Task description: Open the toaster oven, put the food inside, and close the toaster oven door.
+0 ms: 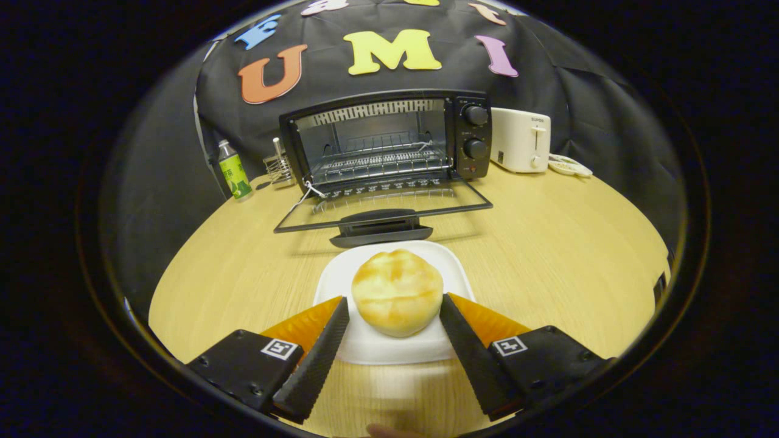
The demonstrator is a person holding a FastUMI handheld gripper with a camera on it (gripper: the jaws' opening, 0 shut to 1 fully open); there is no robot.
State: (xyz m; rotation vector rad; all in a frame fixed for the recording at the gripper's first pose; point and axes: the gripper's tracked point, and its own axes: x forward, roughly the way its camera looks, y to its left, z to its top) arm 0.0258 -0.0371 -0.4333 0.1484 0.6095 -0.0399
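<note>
A round golden bread bun [397,291] lies on a white square plate [371,347] on the wooden table. My gripper [394,307] is open, its two black ribbed fingers [322,347] flanking the bun on either side with small gaps, not pressing it. Beyond the plate stands the black toaster oven [389,141] with its glass door [383,207] folded down flat toward me, the door handle [380,226] nearest the plate. The wire rack [380,161] inside is bare.
A green-labelled bottle [234,170] and a small wire holder [279,164] stand left of the oven. A white pop-up toaster [521,140] and a small white dish [569,165] sit to its right. Bare wooden table [560,243] spreads on both sides of the plate.
</note>
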